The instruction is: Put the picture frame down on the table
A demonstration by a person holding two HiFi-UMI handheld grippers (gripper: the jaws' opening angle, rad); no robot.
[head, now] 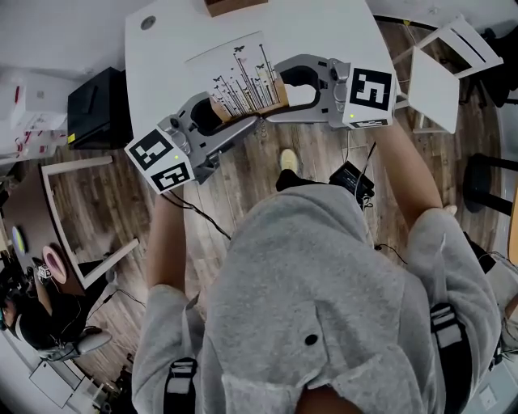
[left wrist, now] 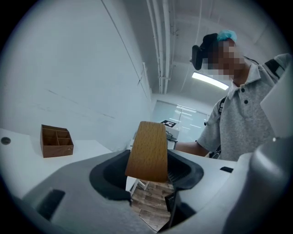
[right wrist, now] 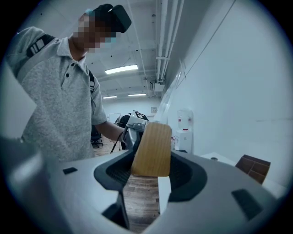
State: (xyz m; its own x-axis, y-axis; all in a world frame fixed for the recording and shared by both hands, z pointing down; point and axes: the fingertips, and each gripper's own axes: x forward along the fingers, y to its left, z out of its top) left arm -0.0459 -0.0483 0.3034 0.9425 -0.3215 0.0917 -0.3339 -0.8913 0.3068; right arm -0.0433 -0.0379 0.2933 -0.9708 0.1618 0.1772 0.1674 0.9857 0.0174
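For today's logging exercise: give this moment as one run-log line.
left tool, right tool: shut on picture frame | place: over table edge

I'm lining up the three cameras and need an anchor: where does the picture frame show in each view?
Head view: picture frame at upper centre, its drawing facing up.
Left gripper view: its wooden edge at centre, between the jaws.
Right gripper view: its wooden edge at centre, between the jaws.
Shared landmark: the brown wooden box on the table.
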